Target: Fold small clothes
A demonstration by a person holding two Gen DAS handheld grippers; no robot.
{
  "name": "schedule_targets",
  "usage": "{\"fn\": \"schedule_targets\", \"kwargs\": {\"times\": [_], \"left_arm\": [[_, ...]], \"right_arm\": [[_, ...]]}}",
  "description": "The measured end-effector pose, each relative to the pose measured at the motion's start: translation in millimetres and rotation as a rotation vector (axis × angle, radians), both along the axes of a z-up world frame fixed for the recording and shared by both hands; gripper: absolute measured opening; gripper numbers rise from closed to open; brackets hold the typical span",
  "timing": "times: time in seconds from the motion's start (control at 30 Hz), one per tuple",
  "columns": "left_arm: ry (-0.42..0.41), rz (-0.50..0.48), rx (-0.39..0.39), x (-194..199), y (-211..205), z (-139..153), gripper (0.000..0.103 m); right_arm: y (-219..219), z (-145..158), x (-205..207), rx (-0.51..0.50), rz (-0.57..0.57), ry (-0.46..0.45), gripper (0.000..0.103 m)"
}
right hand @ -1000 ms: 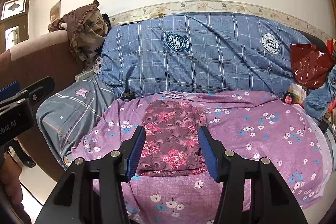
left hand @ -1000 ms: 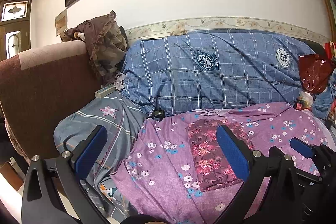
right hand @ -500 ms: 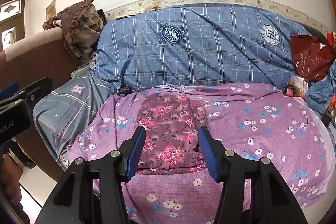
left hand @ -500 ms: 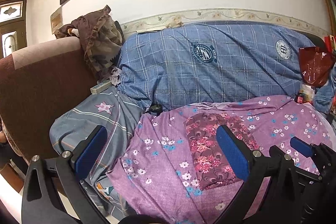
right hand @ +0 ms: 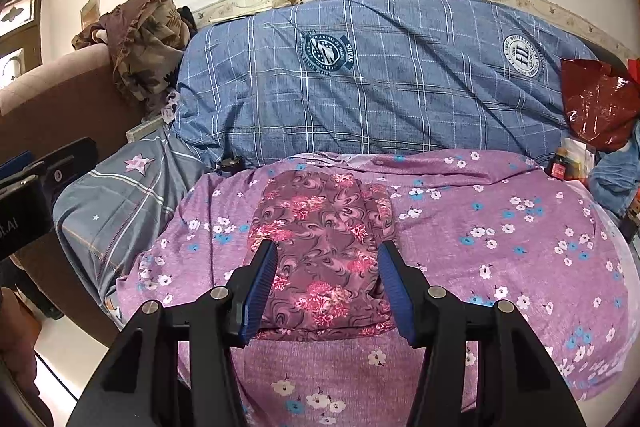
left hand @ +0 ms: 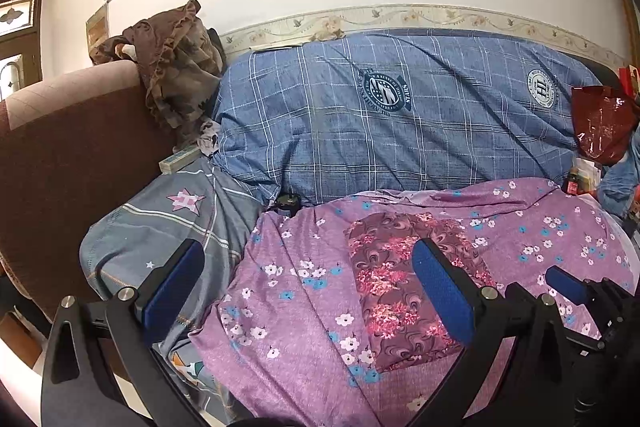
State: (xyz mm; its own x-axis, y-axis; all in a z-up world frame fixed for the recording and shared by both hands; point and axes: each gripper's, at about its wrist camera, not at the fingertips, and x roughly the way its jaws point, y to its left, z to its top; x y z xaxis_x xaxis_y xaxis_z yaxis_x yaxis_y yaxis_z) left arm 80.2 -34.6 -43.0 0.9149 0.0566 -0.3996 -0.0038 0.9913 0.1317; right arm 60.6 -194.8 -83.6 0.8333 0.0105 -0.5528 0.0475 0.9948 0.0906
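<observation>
A folded maroon floral garment [left hand: 400, 267] lies flat on the purple flowered sheet [left hand: 288, 307]. My left gripper [left hand: 308, 255] is open wide above the sheet, just left of the garment, its right pad overlapping the garment's edge in the picture. Nothing sits between its pads. In the right wrist view the same garment [right hand: 324, 227] is straight ahead. My right gripper [right hand: 327, 251] hovers over its near half, open, with the pads apart on either side and not pressing the cloth. The right gripper's tip [left hand: 568, 283] also shows at the lower right of the left wrist view.
A blue plaid quilt [right hand: 380, 87] lies rolled behind the sheet. At left are a grey star-print pillow [left hand: 160, 219], a brown padded armrest [left hand: 72, 155] and a heap of brown cloth [left hand: 176, 75]. A red plastic bag [right hand: 596, 107] and small bottles [right hand: 558, 163] crowd the right end.
Both grippers have moved forward and slightly down toward the bed, so the garment looks larger and nearer. The garment has not shifted, and both jaws kept their openings.
</observation>
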Motion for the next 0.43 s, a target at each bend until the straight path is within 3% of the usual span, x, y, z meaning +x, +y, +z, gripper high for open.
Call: {"fn": "schedule_targets", "kwargs": {"times": [0.43], "left_arm": [[0.033, -0.013, -0.024, 37.8, -2.8, -7.8, 0.103]], "right_arm": [[-4.4, -8.0, 35.2, -0.004, 0.023, 0.027, 0.054]]}}
